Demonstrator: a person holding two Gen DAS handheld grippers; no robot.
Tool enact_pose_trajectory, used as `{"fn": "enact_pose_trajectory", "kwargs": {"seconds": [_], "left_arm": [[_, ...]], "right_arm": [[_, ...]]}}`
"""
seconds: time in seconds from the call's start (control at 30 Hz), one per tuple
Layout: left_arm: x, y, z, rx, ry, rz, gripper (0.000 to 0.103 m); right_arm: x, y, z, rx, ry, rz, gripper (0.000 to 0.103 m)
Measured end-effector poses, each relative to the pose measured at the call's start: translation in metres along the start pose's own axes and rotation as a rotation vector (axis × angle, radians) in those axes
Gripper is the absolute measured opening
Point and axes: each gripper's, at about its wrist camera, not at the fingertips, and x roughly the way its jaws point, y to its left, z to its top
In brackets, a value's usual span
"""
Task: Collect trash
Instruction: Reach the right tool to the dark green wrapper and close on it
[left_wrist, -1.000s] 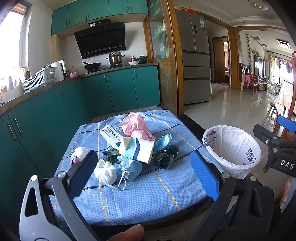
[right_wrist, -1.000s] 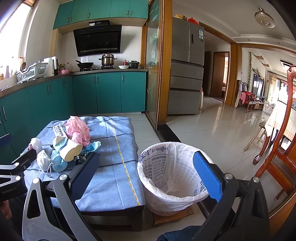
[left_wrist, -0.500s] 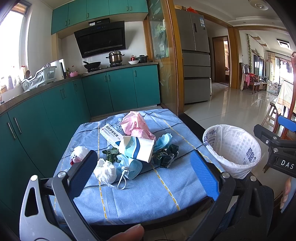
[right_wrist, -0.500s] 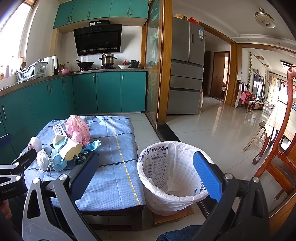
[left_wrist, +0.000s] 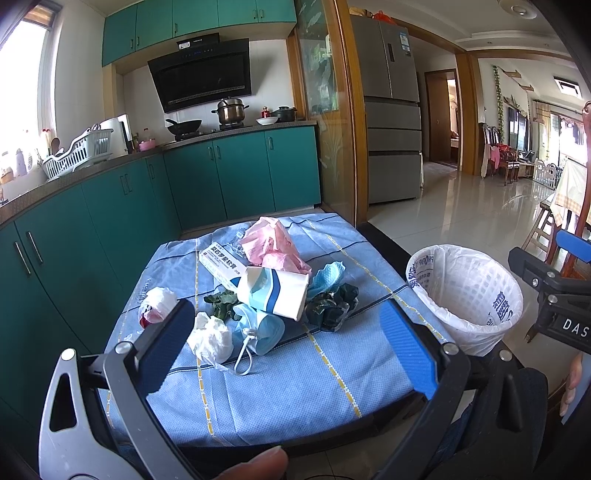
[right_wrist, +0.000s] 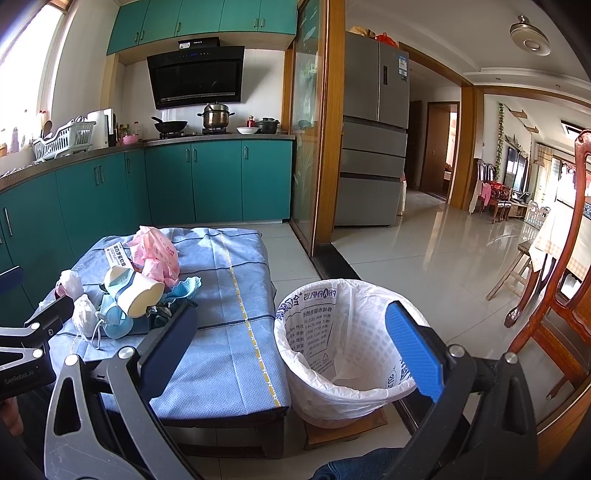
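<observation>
Nothing is changing vs 1 s ago: L gripper (left_wrist: 284, 332) & R gripper (right_wrist: 291, 339) are still hovering w/ jaws spread, empty, trash (left_wrist: 273, 291) staying on table (left_wrist: 332, 369) beside bin (right_wrist: 343, 354).

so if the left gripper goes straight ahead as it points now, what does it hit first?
Probably the trash pile on the table: the blue face mask and paper cup sit centred between the open left gripper fingers. Depth is unclear; the crumpled tissue looks nearest.

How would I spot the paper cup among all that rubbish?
Find the low table with the blue cloth beside the white-lined bin. In the heap at its middle, the paper cup lies on its side: the only rigid white thing, with a blue stripe.
</observation>
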Motion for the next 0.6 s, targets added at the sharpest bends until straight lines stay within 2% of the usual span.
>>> {"fn": "enact_pose_trajectory", "kwargs": {"seconds": [0.13, 0.23, 0.3, 0.37, 0.43, 0.47, 0.57, 0.6], "left_arm": [[0.006, 0.009, 0.002, -0.015, 0.0, -0.002, 0.1], [0.024, 0.044, 0.007, -0.072, 0.019, 0.042, 0.1], [0.04, 0.069, 0.012, -0.104, 0.037, 0.107, 0.1], [0.054, 0.087, 0.02, -0.116, 0.054, 0.148, 0.099], [0.074, 0.1, 0.035, -0.122, 0.068, 0.123, 0.098], [0.083, 0.105, 0.044, -0.132, 0.077, 0.099, 0.092], [0.123, 0.111, 0.071, -0.166, 0.118, 0.01, 0.074], [0.14, 0.108, 0.081, -0.169, 0.134, -0.026, 0.073]], "right_arm": [[0.004, 0.0, -0.002, -0.002, 0.011, 0.013, 0.1], [0.014, -0.001, -0.002, -0.013, 0.02, 0.047, 0.1], [0.034, 0.003, 0.0, -0.048, 0.062, 0.096, 0.1], [0.057, 0.011, 0.003, -0.074, 0.097, 0.212, 0.1], [0.08, 0.028, 0.009, -0.122, 0.135, 0.341, 0.097], [0.093, 0.041, 0.013, -0.167, 0.146, 0.379, 0.089], [0.132, 0.075, 0.025, -0.251, 0.173, 0.434, 0.072], [0.146, 0.084, 0.03, -0.257, 0.19, 0.475, 0.071]]}}
